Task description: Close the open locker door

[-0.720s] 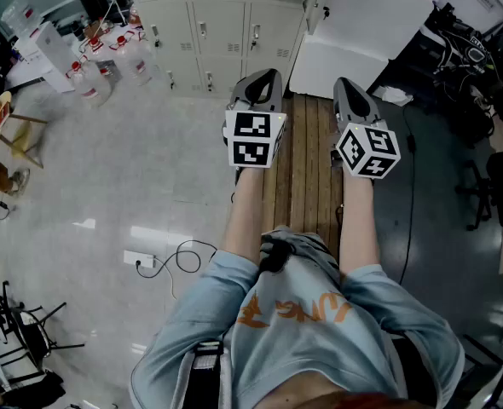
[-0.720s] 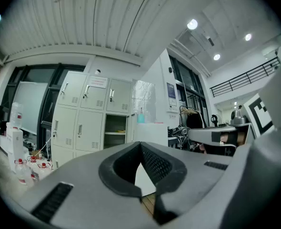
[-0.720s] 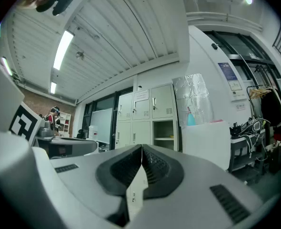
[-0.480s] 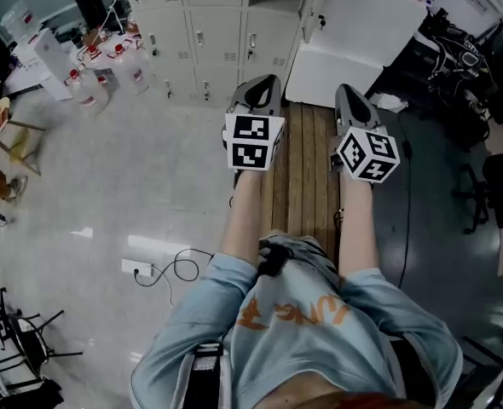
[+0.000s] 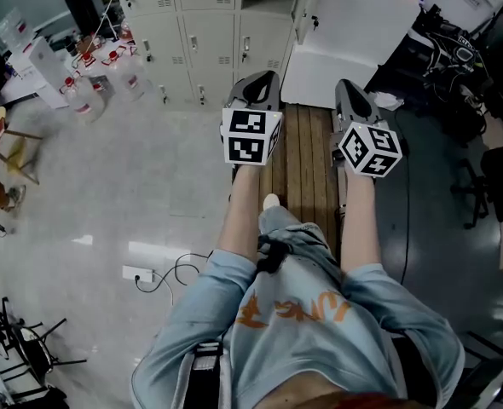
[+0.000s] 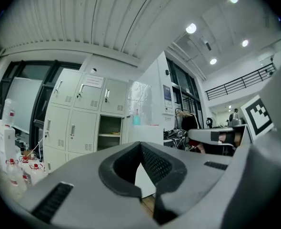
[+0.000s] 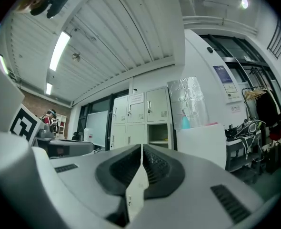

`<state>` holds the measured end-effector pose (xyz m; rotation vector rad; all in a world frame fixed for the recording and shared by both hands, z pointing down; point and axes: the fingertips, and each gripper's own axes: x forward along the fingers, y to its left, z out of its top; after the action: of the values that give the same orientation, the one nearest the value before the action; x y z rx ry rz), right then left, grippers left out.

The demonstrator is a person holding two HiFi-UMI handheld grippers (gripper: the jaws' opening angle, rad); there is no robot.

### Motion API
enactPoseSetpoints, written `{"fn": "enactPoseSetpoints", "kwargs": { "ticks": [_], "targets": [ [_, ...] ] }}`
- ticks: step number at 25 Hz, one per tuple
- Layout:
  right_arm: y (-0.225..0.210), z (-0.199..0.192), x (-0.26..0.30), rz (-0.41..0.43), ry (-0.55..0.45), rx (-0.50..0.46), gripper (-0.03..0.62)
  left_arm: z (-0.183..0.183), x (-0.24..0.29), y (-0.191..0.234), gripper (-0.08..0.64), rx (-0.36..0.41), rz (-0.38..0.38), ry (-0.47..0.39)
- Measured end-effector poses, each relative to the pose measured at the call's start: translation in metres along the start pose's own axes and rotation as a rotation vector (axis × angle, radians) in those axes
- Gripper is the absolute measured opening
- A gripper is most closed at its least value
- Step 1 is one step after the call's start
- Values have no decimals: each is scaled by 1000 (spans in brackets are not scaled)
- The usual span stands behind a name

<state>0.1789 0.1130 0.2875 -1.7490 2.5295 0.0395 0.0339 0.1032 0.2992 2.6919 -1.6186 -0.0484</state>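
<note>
Head view: closer to the lockers than a moment ago, shoe tip newly forward. Left gripper and right gripper well short of the open locker door at 12 o'clock.

Left gripper view: pinched together, empty.

Right gripper view: likewise closed, holding nothing.

Risk of snagging the white panel just beside the door.

left arm stretched forward, level | left tool jaw tips together, nothing gripped | right arm parallel, level | right tool jaws closed, nothing gripped
</note>
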Motion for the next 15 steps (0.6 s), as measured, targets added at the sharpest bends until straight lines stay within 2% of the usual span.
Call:
{"fn": "enactPoseSetpoints", "kwargs": {
  "ticks": [5, 10, 15],
  "targets": [
    [-7, 7, 16, 17, -27, -2, 31, 7, 13, 10, 18, 17, 21, -52],
    [-24, 4, 49, 16, -37, 20, 31, 7, 47, 25, 18, 27, 3, -39],
    [-47, -14, 72, 16, -27, 36, 32, -10, 83, 28, 18, 13, -16, -26]
  ]
}}
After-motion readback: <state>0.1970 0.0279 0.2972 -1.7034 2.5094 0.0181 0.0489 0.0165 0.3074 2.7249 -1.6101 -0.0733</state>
